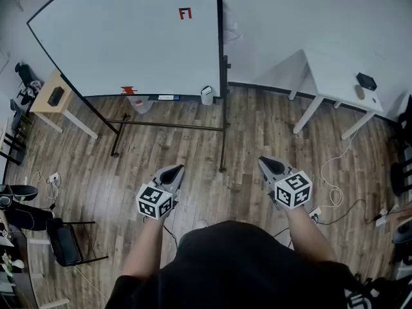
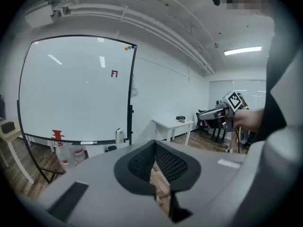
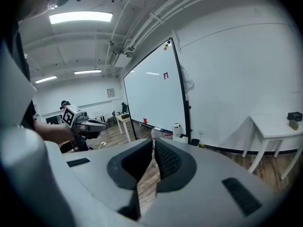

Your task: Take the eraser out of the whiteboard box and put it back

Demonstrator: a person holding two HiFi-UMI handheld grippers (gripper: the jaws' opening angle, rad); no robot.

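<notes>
The whiteboard (image 1: 129,37) stands on its frame across the wooden floor ahead of me. A small white box (image 1: 206,95) hangs at the right end of its tray; it also shows in the left gripper view (image 2: 119,135) and the right gripper view (image 3: 176,128). I cannot make out the eraser at this distance. My left gripper (image 1: 175,170) and right gripper (image 1: 267,163) are held side by side at waist height, well short of the board. Both point toward it and slightly down. The left gripper (image 2: 154,145) and the right gripper (image 3: 153,143) are shut and hold nothing.
A red object (image 1: 129,90) sits on the board's tray, with bottles (image 2: 61,152) on the floor below. A white table (image 1: 335,76) stands at the right, a small wooden table (image 1: 55,98) at the left. Cables (image 1: 335,195) trail on the floor at the right, and a black chair (image 1: 64,240) stands near left.
</notes>
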